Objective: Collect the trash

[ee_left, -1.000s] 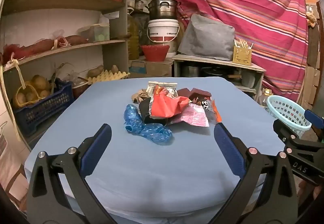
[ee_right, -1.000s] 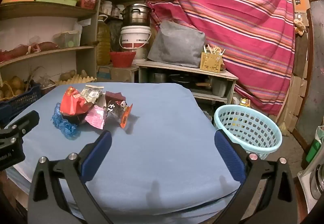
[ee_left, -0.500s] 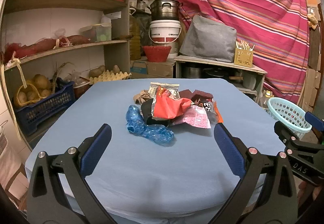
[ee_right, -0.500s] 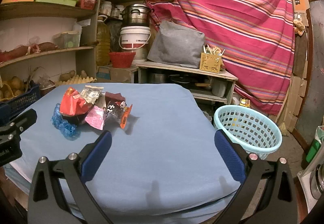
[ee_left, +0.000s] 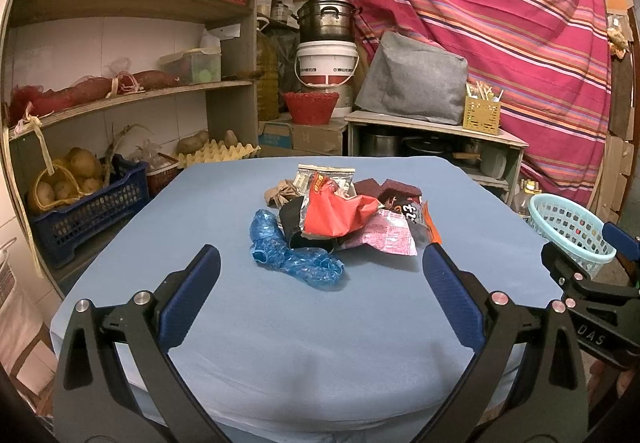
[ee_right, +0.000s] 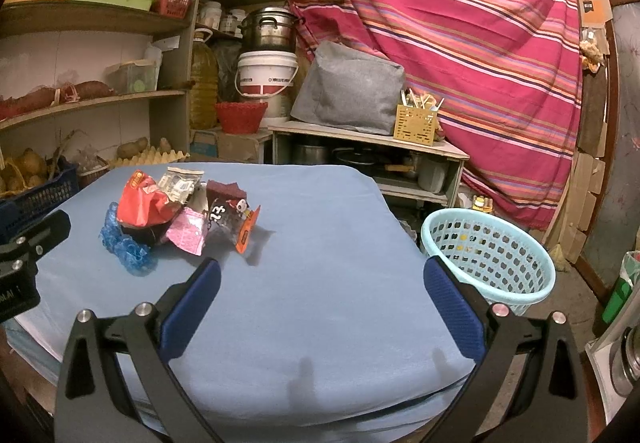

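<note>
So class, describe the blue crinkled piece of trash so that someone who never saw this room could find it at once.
Start at the blue-covered table and find the heap of trash near its middle. The blue crinkled plastic lies at the heap's near left edge, flat on the cloth. It alone is translucent blue; its neighbours are a red wrapper and a pink wrapper.

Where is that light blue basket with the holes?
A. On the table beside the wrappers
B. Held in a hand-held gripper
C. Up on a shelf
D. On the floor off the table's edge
D: the light blue basket stands on the floor beyond the edge of the blue table, empty of wrappers.
</note>
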